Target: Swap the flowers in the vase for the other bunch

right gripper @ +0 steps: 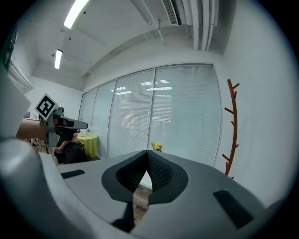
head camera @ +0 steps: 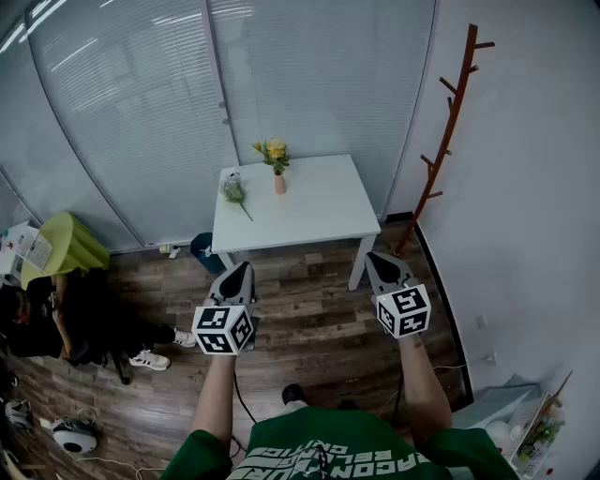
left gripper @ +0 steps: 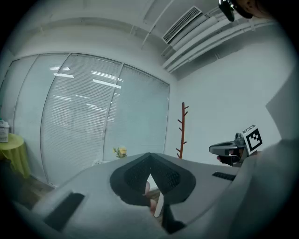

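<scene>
Both sets of jaws are pinched together on nothing. The left gripper (head camera: 240, 270) and right gripper (head camera: 382, 262) look parked until the person gets closer. Well ahead of them, on the bench (head camera: 309, 211), yellow flowers (head camera: 275, 150) sit in the vase (head camera: 279, 184), with the other bunch (head camera: 234, 192) lying just left.

Cool, even light from ceiling strip lamps (right gripper: 74, 13); heavy fisheye bending, dark vignetted corners.

Two bunches (head camera: 275, 152) (head camera: 234, 192), one vase (head camera: 279, 184), one table (head camera: 314, 216)
</scene>
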Demonstrator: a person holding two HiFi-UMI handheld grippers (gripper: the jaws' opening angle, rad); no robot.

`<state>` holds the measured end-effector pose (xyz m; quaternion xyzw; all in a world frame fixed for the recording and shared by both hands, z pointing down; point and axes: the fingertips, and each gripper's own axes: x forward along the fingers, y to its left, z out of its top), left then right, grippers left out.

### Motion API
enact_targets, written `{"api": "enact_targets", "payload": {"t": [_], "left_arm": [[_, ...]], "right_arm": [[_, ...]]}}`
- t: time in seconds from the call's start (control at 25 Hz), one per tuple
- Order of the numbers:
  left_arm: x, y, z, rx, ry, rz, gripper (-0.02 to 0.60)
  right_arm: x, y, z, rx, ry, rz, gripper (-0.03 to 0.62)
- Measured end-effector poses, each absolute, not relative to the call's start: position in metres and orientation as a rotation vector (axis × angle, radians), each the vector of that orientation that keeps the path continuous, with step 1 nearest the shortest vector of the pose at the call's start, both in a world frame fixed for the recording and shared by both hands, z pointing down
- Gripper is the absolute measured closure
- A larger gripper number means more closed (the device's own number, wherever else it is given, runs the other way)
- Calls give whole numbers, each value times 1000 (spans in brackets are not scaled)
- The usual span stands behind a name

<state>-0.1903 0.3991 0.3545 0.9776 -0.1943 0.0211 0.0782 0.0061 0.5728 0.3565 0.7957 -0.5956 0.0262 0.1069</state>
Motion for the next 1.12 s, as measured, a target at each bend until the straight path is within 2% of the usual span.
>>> {"api": "enact_targets", "payload": {"t": [0.6, 1.12], "left_arm": [[-222, 327, 370, 2930, -521, 90, 574], [-221, 292, 380, 2911, -513, 93, 574]], "right_arm": [[-31, 502, 366, 2368, -1750, 89, 580], [-27, 459, 379, 2341, -1758, 123, 580]]}}
